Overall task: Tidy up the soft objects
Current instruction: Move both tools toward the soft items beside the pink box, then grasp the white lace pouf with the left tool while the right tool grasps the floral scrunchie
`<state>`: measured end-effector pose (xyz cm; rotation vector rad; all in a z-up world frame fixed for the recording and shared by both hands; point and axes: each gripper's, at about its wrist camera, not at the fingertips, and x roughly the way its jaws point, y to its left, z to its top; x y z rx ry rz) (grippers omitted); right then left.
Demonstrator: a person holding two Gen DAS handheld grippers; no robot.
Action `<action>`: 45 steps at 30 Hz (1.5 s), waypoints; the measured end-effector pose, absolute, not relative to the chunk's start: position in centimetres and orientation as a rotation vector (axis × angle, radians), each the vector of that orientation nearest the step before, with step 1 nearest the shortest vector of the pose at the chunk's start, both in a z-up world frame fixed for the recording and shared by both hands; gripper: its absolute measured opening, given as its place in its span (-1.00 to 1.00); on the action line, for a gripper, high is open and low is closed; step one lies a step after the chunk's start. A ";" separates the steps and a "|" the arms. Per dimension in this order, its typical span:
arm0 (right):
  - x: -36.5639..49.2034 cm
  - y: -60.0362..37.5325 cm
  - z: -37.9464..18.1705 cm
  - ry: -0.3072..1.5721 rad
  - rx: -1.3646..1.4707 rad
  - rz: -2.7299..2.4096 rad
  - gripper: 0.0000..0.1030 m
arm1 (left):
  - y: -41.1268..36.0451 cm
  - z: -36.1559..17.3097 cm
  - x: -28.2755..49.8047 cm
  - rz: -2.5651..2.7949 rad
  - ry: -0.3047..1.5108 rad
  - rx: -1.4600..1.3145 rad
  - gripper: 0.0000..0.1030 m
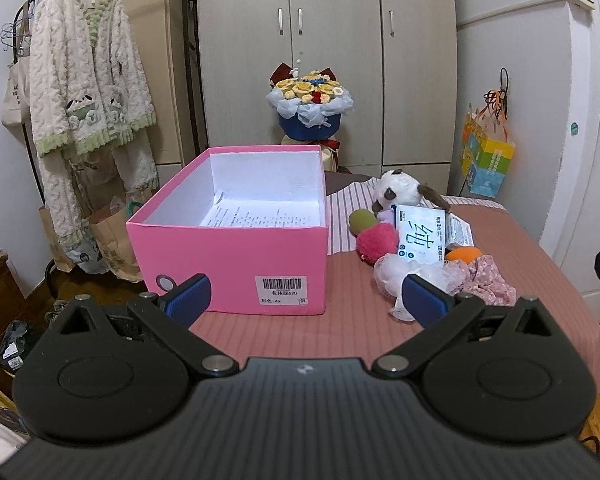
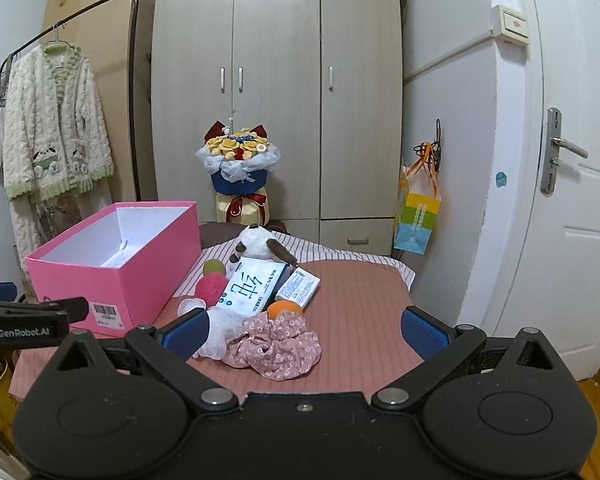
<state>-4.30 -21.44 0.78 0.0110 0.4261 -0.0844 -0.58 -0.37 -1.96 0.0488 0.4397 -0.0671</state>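
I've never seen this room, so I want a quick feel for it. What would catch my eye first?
The bright pink box on the bed's left side stands open, holding only a printed sheet. Right of it lies a jumble of soft things: a plush dog, a pink pompom and a floral scrunchie. Behind the bed, a flower bouquet stands before the wardrobe.

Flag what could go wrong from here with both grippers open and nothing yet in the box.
The floral scrunchie overlaps white mesh fabric, so the right gripper may drag both. The orange ball touching it could roll off the bed. Hard packets lie among the soft toys and might wrongly end up in the pink box.
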 end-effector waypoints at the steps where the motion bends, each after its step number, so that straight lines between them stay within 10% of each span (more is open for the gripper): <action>1: -4.3 -21.5 0.8 0.425 0.009 -0.083 1.00 | -0.3 -2.0 -0.6 -0.071 0.435 0.045 1.00; 45: -3.2 -22.1 0.7 0.308 -0.090 -0.013 1.00 | -2.5 0.8 1.7 -0.220 0.319 -0.007 0.99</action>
